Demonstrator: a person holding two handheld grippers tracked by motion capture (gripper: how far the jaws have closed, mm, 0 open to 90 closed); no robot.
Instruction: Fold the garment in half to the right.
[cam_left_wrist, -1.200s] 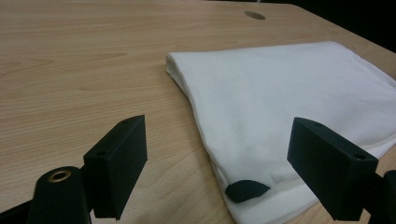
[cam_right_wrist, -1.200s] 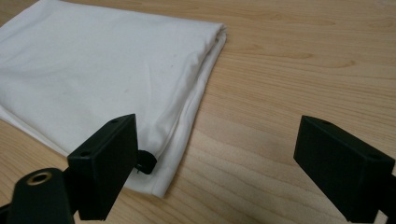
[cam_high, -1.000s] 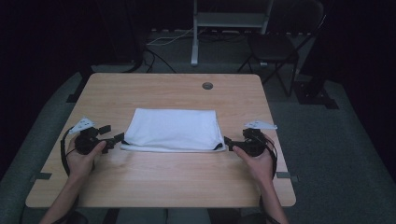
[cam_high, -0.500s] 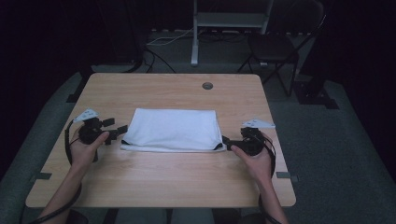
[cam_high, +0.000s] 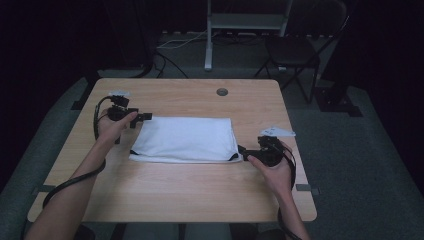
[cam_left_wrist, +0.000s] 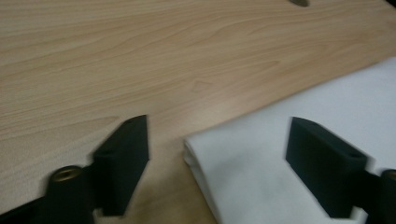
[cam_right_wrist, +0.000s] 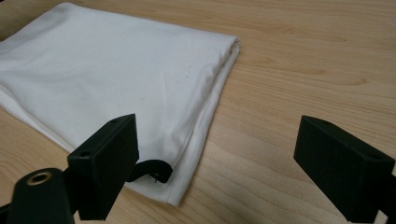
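My left gripper (cam_high: 142, 117) hovers wide open at the far-left corner of the folded white rectangular cloth (cam_high: 185, 139); my right gripper (cam_high: 244, 150), equally wide, straddles its near-right corner. The cloth lies mid-table (cam_high: 200, 192), long axis left to right.

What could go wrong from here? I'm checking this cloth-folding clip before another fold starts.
1. The left gripper is open at the far left corner of the folded white cloth; stacked layers show there, so it may pinch only the top one.
2. The right gripper is open at the near right corner, by a black trim piece; grabbing that alone could drag the fold apart.
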